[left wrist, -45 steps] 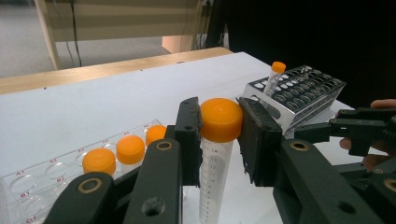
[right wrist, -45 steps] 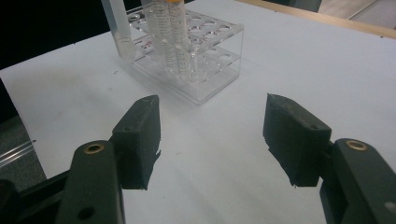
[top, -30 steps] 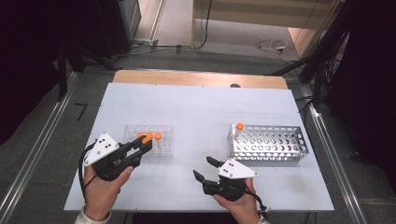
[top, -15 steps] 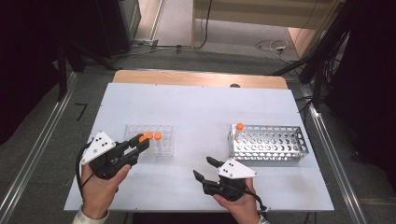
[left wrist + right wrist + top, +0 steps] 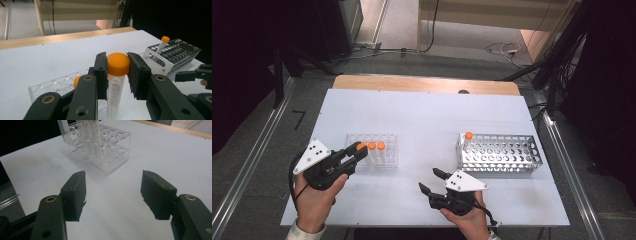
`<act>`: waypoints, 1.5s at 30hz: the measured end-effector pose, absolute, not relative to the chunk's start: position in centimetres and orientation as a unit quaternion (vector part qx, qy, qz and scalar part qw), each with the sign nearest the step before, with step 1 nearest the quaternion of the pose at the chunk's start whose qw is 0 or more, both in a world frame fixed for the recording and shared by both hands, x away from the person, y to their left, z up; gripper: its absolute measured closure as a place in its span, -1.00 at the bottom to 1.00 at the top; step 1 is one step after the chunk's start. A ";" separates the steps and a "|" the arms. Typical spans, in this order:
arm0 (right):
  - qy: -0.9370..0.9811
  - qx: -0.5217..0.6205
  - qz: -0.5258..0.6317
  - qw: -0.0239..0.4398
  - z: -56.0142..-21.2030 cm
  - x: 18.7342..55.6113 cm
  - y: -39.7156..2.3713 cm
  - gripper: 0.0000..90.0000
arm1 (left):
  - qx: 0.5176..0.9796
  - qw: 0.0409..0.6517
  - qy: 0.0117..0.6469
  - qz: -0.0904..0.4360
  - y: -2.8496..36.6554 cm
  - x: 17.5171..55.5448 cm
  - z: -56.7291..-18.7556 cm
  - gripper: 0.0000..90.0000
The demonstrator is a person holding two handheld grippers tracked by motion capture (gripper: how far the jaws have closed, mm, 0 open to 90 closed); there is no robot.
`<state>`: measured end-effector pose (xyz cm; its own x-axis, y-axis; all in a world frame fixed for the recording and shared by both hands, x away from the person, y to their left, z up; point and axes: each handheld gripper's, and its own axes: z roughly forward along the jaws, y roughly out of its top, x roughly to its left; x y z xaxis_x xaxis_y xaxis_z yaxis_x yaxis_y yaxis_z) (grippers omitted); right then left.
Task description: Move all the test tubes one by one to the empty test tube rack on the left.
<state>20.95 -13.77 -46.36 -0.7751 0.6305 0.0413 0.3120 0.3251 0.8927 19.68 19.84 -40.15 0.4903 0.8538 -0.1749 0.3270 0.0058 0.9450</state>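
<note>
tube (image 5: 115, 82): orange-capped, upright, at near-left corner of clear rack (image 5: 388, 150), near-left on table
left gripper (image 5: 117, 65): clamped on tube's cap, both pads touching
neighbours: two more orange-capped tubes (image 5: 377, 150) just right in same rack
right gripper (image 5: 430, 181): jaws apart, nothing between, near centre
metal rack (image 5: 507, 155): right side, one capped tube at its far-left corner

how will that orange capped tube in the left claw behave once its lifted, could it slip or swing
The tube looks like clear rigid plastic, so it should stay stiff. The left claw pinches only its smooth orange cap, so the long body below may swing or slip if jerked. It seems empty, so probably light; being round, it would likely roll if laid on the table.
</note>
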 end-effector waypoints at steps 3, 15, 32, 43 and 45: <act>0.798 0.296 0.501 0.159 -46.3 20.9 -13.8 -0.20 | 0.663 0.552 0.446 0.240 20.0 19.7 -40.2 0.57; 0.800 0.295 0.499 0.158 -46.4 21.0 -13.8 -0.20 | 0.659 0.550 0.452 0.243 20.6 19.9 -40.2 0.57; 0.800 0.295 0.498 0.158 -46.4 21.0 -13.8 -0.20 | 0.655 0.549 0.457 0.247 21.2 20.0 -40.0 0.57; 0.801 0.294 0.497 0.157 -46.5 21.0 -13.7 -0.20 | 0.647 0.551 0.462 0.254 21.7 20.0 -39.7 0.57; 0.801 0.293 0.497 0.157 -46.6 21.0 -13.7 -0.20 | 0.648 0.550 0.460 0.257 21.7 20.0 -39.7 0.57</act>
<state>20.99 -13.66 -46.57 -0.7786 0.6263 0.0393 0.3137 0.3342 0.8888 20.05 21.74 -39.69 0.4440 0.8790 -0.1736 0.3132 0.0293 0.9492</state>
